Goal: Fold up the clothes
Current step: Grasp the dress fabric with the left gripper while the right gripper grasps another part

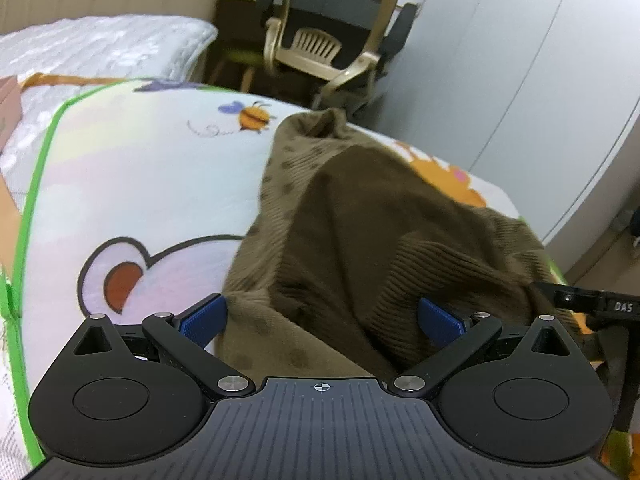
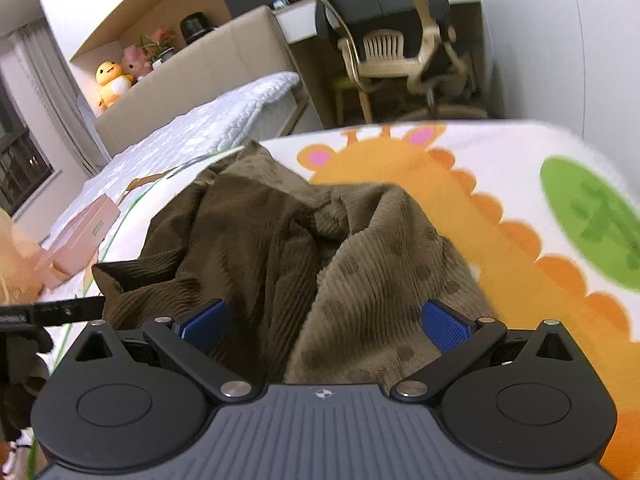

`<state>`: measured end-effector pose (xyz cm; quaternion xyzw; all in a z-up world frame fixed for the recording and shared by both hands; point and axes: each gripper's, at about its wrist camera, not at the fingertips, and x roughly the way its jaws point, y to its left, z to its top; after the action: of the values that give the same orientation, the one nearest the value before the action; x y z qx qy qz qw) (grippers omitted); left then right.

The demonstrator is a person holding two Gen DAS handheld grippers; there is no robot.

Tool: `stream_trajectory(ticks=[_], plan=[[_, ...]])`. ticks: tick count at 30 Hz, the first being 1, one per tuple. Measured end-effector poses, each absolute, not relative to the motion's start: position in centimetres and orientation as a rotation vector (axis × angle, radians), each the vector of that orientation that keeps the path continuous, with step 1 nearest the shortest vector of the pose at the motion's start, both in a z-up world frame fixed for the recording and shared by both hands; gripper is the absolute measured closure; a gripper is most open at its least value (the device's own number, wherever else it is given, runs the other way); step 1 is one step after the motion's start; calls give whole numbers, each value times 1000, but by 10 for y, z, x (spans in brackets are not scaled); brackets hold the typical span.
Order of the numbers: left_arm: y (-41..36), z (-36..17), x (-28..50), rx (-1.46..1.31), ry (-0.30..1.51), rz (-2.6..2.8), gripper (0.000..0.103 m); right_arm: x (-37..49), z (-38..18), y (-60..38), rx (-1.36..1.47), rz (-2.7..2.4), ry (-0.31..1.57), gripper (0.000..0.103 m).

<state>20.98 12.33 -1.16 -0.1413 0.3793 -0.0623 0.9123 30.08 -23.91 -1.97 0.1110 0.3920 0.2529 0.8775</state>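
1. Presently, left tongs (image 1: 322,316) stand with blue pads (image 1: 206,318) wide apart, nothing clamped between them; brown fabric fills the gap but neither pad presses it.
2. Right tongs (image 2: 325,320) likewise spread, blue pads (image 2: 444,325) well apart, cloth lying loose between them.
3. Brown ribbed garment (image 1: 360,216), faint darker spots on part of it, lies crumpled in a heap at centre of both views, on the cartoon-print blanket (image 1: 152,184) that covers the bed.
4. In the left view the garment runs from just in front of the tongs up to a peak near upper centre; a dark inner layer shows in the middle, lighter spotted cloth on the left side.
5. Blanket print: bee (image 1: 252,116) upper centre of left view, orange animal figure (image 2: 376,160) and green patch (image 2: 592,220) at right of right view.
6. Other gripper's black edge pokes in at the right rim of the left view, and at the left rim of the right view.
7. Background, top of frame: office chair (image 2: 404,40), beige headboard (image 2: 224,60), yellow plush toy (image 2: 110,80) upper left, pink box (image 2: 80,240) on the bed at left.
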Motion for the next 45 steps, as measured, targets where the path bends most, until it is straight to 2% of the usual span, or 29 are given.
stream_trajectory(ticks=[3, 8, 15, 20, 22, 25, 26, 27, 28, 31, 33, 42, 45], plan=[[129, -24, 213, -323, 813, -130, 0, 300, -31, -246, 293, 546, 808, 0], [128, -30, 209, -304, 767, -139, 0, 299, -33, -254, 356, 559, 801, 0], [127, -26, 213, -195, 828, -220, 0, 294, -24, -233, 138, 604, 818, 0], [151, -6, 213, -275, 735, -189, 0, 292, 10, -239, 75, 574, 656, 1], [153, -4, 223, -301, 708, -180, 0, 307, 20, -232, 12, 544, 612, 13], [146, -8, 243, -302, 698, -195, 7, 345, 17, -214, -32, 513, 625, 29], [141, -11, 250, -280, 701, -203, 17, 359, 14, -208, -35, 500, 639, 30], [136, -16, 255, -265, 718, -206, 30, 373, 7, -203, -17, 493, 665, 32], [132, -21, 259, -251, 737, -206, 35, 384, -1, -198, 8, 494, 692, 37], [125, -30, 259, -249, 751, -202, 37, 397, -23, -188, 64, 540, 779, 51], [121, -29, 250, -236, 757, -217, 48, 383, -28, -180, 16, 579, 779, 52], [89, -30, 151, -225, 814, -341, 47, 266, -22, -217, -91, 640, 788, 52], [77, -31, 125, -219, 802, -342, 41, 225, -23, -236, -121, 637, 760, 52]])
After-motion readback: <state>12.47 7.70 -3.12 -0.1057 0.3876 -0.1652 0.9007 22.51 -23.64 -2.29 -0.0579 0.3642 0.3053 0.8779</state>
